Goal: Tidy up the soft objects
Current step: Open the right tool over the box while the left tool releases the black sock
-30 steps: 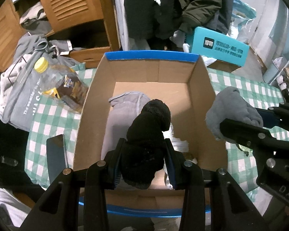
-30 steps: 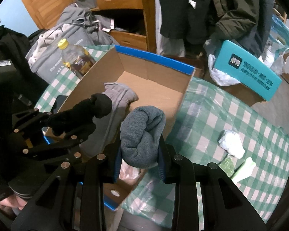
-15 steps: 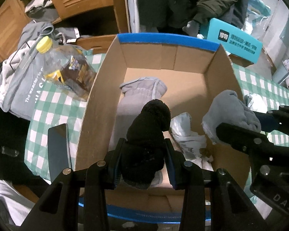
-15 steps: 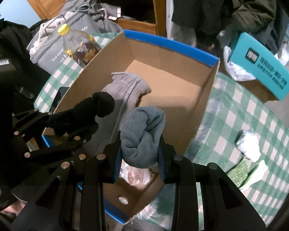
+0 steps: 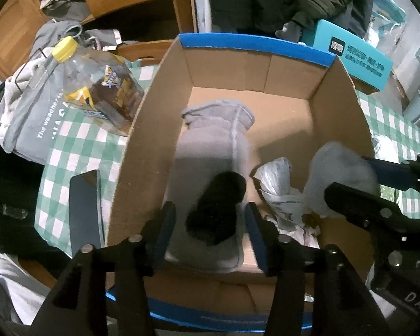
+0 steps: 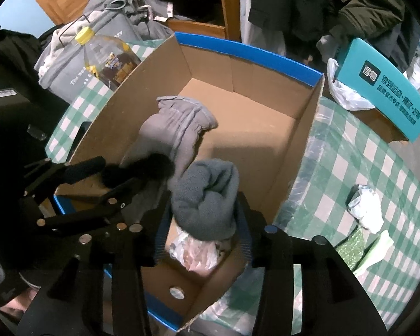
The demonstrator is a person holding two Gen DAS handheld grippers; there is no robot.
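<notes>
A black sock roll (image 5: pixel 214 208) was observed between the spread fingers of the left gripper (image 5: pixel 208 225), clear of both pads, blurred, above the near-left part of an open cardboard box (image 5: pixel 137 151). Beneath it, a grey garment (image 5: pixel 210 140) was seen lying along the left of the box floor. The left gripper's jaws were noted as apart — nothing was clamped.

A grey sock roll (image 6: pixel 207 198) was found between the fingers of the right gripper (image 6: pixel 204 224), over the near-right part of the box; the left pad stood off it, while contact on the right side could not be determined. Crumpled white plastic (image 5: pixel 280 184) was recorded on the box floor below it.

Outside the box, a yellow-capped bottle (image 5: pixel 98 84) was noted lying to the left on a green-checked tablecloth (image 5: pixel 78 140), and a teal carton (image 5: pixel 355 56) at the far right.
</notes>
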